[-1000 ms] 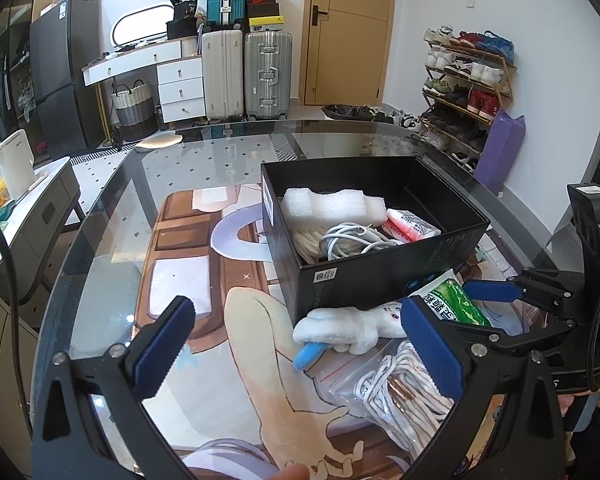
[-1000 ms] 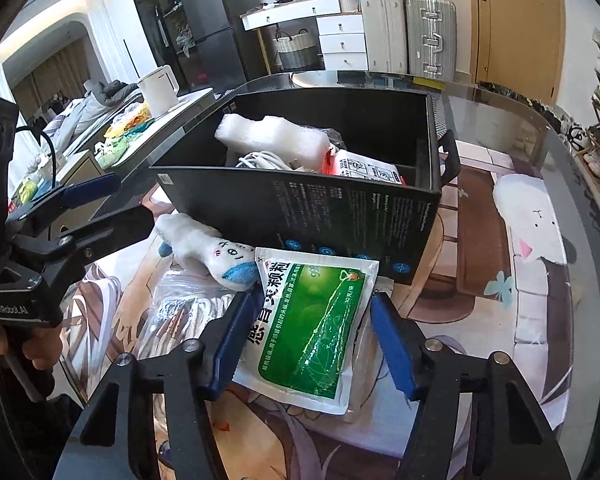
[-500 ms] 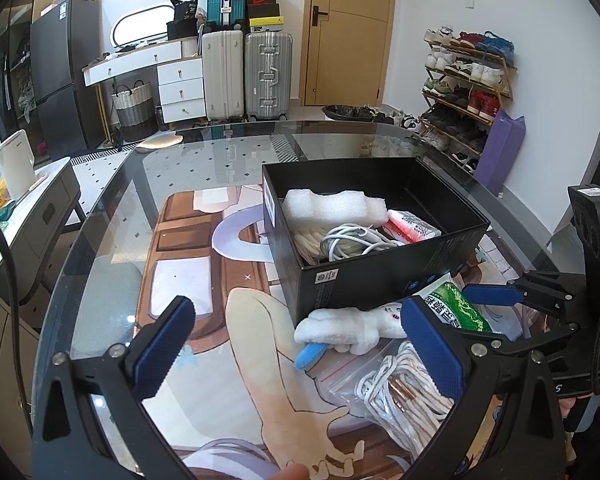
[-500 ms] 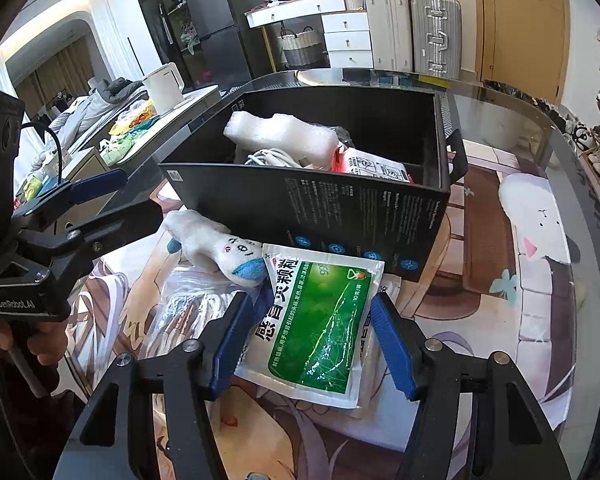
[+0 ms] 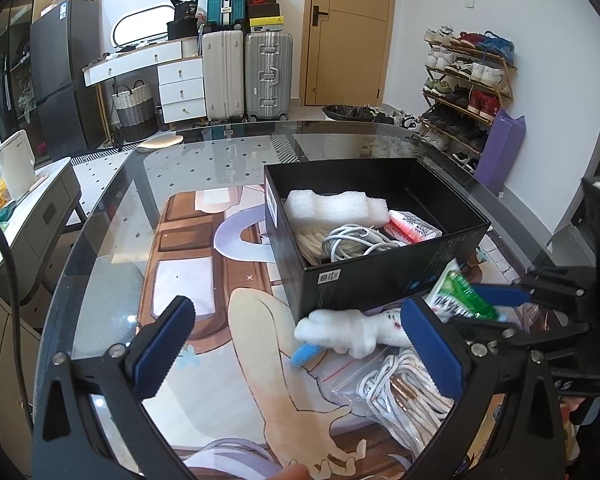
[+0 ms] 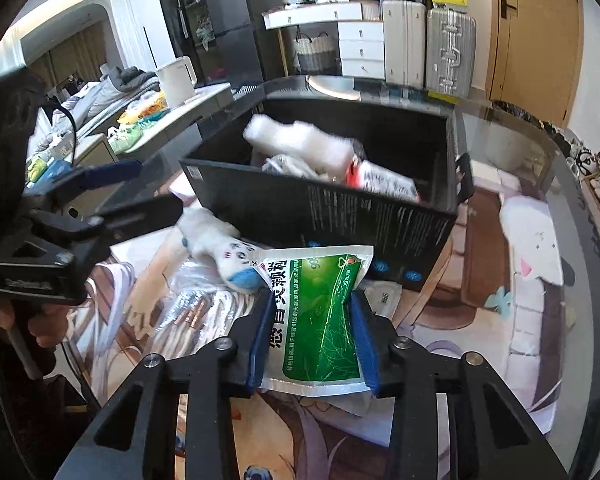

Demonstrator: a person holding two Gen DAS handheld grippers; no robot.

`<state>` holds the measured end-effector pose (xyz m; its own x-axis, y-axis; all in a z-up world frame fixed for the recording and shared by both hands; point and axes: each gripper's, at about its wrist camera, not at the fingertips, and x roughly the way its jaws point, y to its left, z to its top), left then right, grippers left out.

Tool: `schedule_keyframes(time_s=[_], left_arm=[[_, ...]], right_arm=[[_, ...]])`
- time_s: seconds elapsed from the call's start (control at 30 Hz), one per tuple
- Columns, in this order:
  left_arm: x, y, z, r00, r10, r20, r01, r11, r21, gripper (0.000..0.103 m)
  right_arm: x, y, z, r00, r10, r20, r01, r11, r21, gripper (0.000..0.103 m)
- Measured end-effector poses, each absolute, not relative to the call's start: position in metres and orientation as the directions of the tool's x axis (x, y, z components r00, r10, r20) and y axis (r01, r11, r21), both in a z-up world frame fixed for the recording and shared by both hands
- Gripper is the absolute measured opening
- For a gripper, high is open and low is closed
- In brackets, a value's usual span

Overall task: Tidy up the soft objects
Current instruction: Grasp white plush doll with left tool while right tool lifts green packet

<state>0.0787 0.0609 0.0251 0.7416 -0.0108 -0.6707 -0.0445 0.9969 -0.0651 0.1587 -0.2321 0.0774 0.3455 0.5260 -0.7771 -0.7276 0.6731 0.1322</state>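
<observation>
While the right gripper [image 6: 311, 334] pinches the green medicine pouch [image 6: 320, 320] between both blue pads, the left gripper [image 5: 300, 354] hangs wide apart, holding nothing.
Beyond the pouch's far edge stands the black box [image 6: 340, 220]; a white plush toy [image 5: 352, 330] lies between the left jaws, nearer the right-hand pad.

Bright, even daylight fills both fisheye views, and the glass desk [image 5: 220, 152] mirrors the room with pale glare. Straight lines bow outward and the corners fall to black vignette. The left wrist view is sharp, while the right shows motion blur across the black box [image 6: 340, 216] and its contents.
</observation>
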Motion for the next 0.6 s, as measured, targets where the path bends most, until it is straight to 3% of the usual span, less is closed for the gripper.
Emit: schedule_keyframes(time_s=[0.27, 0.6], left_arm=[[0.080, 0.055, 0.021, 0.716, -0.045, -0.696, -0.007, 0.997, -0.072, 0.103], [0.088, 0.034, 0.008, 0.672, -0.073, -0.737, 0.023, 0.997, -0.077, 0.103]], right_arm=[[0.159, -0.256, 0.114, 0.409, 0.562, -0.719, -0.714, 0.687, 0.131, 0.038], [0.168, -0.268, 0.118, 0.433, 0.556, -0.710, -0.684, 0.715, 0.142, 0.038]])
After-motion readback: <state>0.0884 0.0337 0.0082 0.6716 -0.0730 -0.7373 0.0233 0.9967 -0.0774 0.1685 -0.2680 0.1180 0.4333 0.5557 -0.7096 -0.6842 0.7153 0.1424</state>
